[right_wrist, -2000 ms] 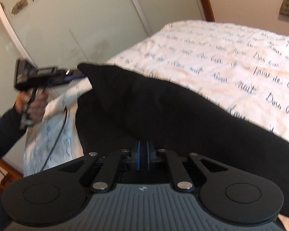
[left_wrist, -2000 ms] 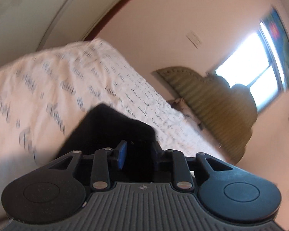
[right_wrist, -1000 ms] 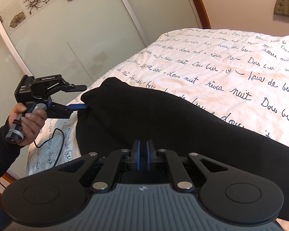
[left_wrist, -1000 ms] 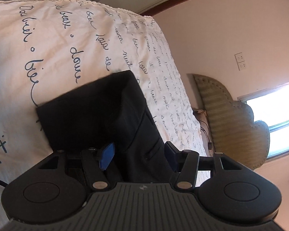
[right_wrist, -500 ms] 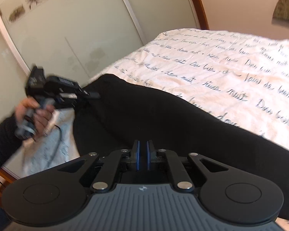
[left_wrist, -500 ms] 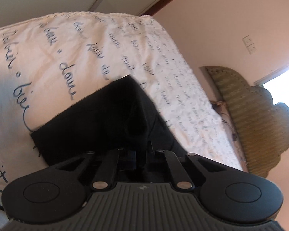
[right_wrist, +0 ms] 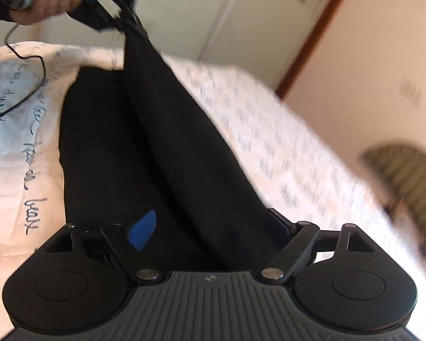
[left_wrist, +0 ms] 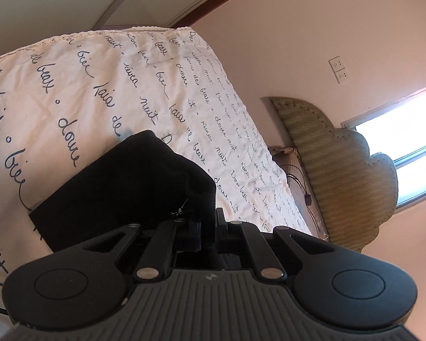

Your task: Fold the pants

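Black pants [right_wrist: 144, 153] lie on a white bedspread with dark script [left_wrist: 99, 91]. My left gripper [left_wrist: 210, 221] is shut on the pants' edge [left_wrist: 133, 187]; in the right wrist view that gripper [right_wrist: 119, 17] holds one end lifted above the bed, so the cloth hangs in a taut ridge. My right gripper [right_wrist: 213, 227] is open, its blue pads [right_wrist: 142, 228] spread wide with the pants lying loose between them.
A padded headboard [left_wrist: 340, 176] and a window [left_wrist: 406, 153] stand at the bed's head. Pale sliding wardrobe doors [right_wrist: 213, 14] run along the bed's far side. A black cable [right_wrist: 25, 91] trails from the left gripper over the bedspread.
My left gripper opened, then shut on the pants' edge and rose, lifting it. My right gripper, shut on the pants until half a second ago, has opened and swung round.
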### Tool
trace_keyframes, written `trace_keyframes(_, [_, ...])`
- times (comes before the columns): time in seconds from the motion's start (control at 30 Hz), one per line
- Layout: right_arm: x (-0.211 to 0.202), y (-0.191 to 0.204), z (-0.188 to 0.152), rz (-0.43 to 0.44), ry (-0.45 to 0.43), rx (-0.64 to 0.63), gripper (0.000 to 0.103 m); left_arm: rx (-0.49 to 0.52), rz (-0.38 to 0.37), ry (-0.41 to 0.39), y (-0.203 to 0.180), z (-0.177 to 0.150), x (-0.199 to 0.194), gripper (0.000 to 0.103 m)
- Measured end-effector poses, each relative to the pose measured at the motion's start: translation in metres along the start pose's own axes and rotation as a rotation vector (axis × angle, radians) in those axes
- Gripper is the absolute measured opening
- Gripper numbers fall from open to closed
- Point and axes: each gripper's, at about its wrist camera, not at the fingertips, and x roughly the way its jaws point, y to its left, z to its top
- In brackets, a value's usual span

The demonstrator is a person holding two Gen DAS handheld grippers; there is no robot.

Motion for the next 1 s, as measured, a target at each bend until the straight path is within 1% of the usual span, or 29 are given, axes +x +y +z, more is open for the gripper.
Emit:
trace_keyframes(0.07, [0.007,0.004,0.005,-0.011,0.015,-0.026,0.080,-0.005,-0.002,0.004,0.001,0.000,-0.001,0.008])
trace_keyframes(0.13, [0.016,0.006,0.005,0.000,0.047,-0.066,0.074,-0.005,-0.013,0.006,0.001,0.003,-0.003,0.008])
trace_keyframes(0.23, [0.027,0.015,0.002,0.002,0.093,-0.118,0.073,0.006,-0.031,0.003,-0.003,0.003,-0.007,0.008])
trace_keyframes(0.27, [0.031,0.015,0.000,-0.014,0.108,-0.120,0.065,0.012,-0.037,0.003,-0.004,0.004,-0.008,0.008])
trace_keyframes(0.33, [0.040,0.012,-0.003,-0.043,0.138,-0.117,0.054,0.023,-0.047,0.001,-0.006,0.004,-0.010,0.008])
trace_keyframes(0.4, [0.048,0.007,-0.005,-0.090,0.150,-0.099,0.023,0.026,-0.043,0.006,-0.005,0.003,-0.009,0.008])
trace_keyframes(0.43, [0.051,0.002,-0.005,-0.098,0.157,-0.080,0.010,0.026,-0.040,0.010,-0.004,0.003,-0.008,0.008])
trace_keyframes(0.53, [0.048,-0.002,-0.006,-0.119,0.128,-0.081,0.007,0.032,-0.029,0.017,0.003,0.004,-0.004,0.008])
trace_keyframes(0.6, [0.043,0.000,-0.003,-0.126,0.113,-0.086,0.006,0.015,-0.015,0.025,0.011,0.007,-0.002,0.008])
trace_keyframes(0.7, [0.012,0.005,0.006,-0.134,0.062,-0.102,0.006,0.013,0.004,0.020,0.022,0.010,-0.007,0.008])
trace_keyframes(0.77, [-0.008,0.017,0.013,-0.099,0.044,-0.114,0.005,0.008,0.017,0.017,0.033,0.010,-0.012,0.009])
trace_keyframes(0.87, [-0.017,0.049,0.004,0.001,0.084,-0.146,0.005,-0.024,0.058,0.029,0.059,0.006,-0.013,0.009])
trace_keyframes(0.93, [-0.009,0.064,-0.006,0.032,0.121,-0.156,0.005,-0.047,0.099,0.054,0.074,0.003,-0.007,0.009])
trace_keyframes(1.0, [-0.002,0.066,-0.009,0.028,0.132,-0.145,0.005,-0.045,0.122,0.065,0.079,0.002,-0.003,0.009])
